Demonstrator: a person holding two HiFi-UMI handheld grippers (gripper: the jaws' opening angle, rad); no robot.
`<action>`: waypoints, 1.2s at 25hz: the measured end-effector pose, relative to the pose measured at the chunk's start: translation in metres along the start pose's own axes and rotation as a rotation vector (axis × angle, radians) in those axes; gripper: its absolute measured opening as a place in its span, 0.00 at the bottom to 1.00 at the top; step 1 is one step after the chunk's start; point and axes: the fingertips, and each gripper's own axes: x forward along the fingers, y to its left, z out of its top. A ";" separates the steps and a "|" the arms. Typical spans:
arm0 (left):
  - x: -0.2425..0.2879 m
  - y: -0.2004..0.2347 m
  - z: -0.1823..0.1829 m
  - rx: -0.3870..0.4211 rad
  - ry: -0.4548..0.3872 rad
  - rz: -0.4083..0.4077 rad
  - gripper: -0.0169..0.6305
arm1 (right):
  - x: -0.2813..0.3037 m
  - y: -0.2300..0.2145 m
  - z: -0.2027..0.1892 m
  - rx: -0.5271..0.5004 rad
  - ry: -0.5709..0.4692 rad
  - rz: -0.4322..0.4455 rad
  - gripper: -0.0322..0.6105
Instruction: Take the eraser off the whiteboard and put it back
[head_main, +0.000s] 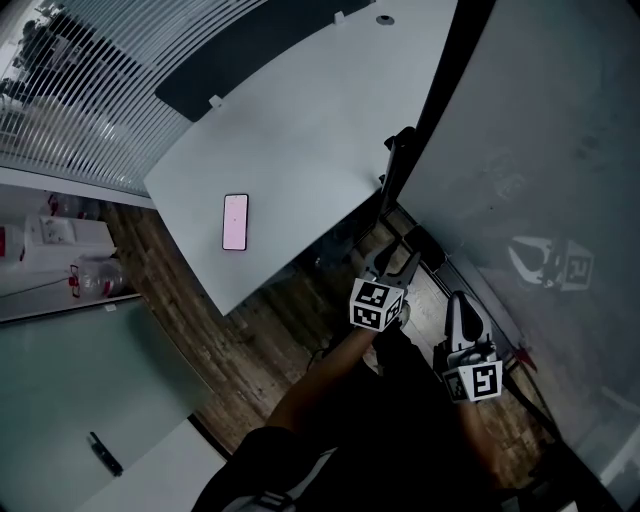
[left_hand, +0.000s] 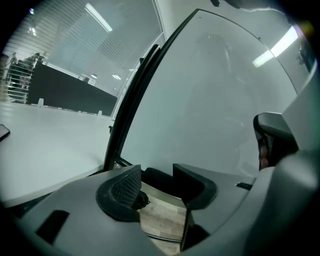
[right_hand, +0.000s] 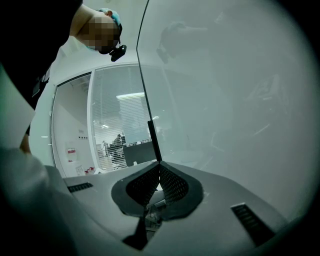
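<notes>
The whiteboard (head_main: 540, 150) fills the right side of the head view, and both gripper views look along it. My left gripper (head_main: 398, 262) is at the board's lower edge beside the black frame (head_main: 440, 100). A black eraser (head_main: 424, 247) lies between its tips. In the left gripper view this eraser (left_hand: 159, 180) spans the gap between the jaws, so the left gripper (left_hand: 158, 186) is shut on it. My right gripper (head_main: 460, 312) hangs lower and to the right, close to the board. Its pads meet with nothing between them, so the right gripper (right_hand: 160, 181) is shut and empty.
A white table (head_main: 300, 130) with a phone (head_main: 235, 222) stands left of the board, with wood floor (head_main: 270, 330) between them. A dark marker (head_main: 103, 453) lies on a pale surface at bottom left. Blinds and a glass wall are at the far left.
</notes>
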 end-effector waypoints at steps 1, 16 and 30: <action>-0.002 -0.003 0.004 0.013 -0.008 -0.001 0.32 | 0.000 0.001 0.001 0.003 -0.008 0.006 0.07; -0.052 -0.019 0.069 0.190 -0.153 0.063 0.06 | -0.008 0.011 0.015 0.026 -0.093 0.054 0.07; -0.105 -0.045 0.130 0.346 -0.274 0.084 0.04 | -0.001 0.025 0.042 0.040 -0.145 0.085 0.07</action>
